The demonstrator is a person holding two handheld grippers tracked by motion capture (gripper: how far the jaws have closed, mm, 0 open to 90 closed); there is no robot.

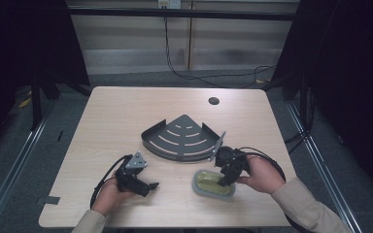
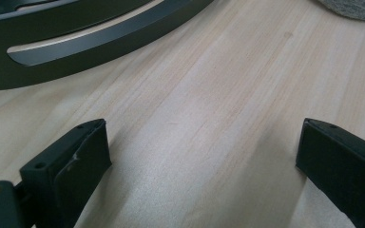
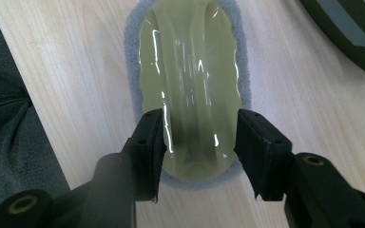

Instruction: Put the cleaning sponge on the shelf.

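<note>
Though not yet lifted off the table (image 1: 126, 111), already taken in hand: the scrub pad (image 3: 195, 61), glossy yellow-green grip uppermost on its grey felt base, lying flat near the front edge, at the person's right. Straddled at its near end by the right gripper (image 3: 200, 142), black pads set against both flanks of the grip, so closed on it by the look of the right gripper view, though how firmly cannot be judged. Seen from the high view as tilted down onto the pad (image 1: 206, 180), hand behind.

To the left, idle: the left gripper (image 1: 150, 186), resting low over bare wood, jaws standing wide apart with nothing between them (image 2: 202, 156).

Just beyond both, mid-table: a dark fan-shaped corner shelf (image 1: 182, 138) with curved slots and a low rim, lying flat and holding nothing; near the scrub pad but not touching it.

Farther back, a round cable hole (image 1: 213, 101) in the tabletop.

Judged as an early stage: grasp about made; lifting, carrying and probably scrubbing or stowing at the shelf all left to do.
</note>
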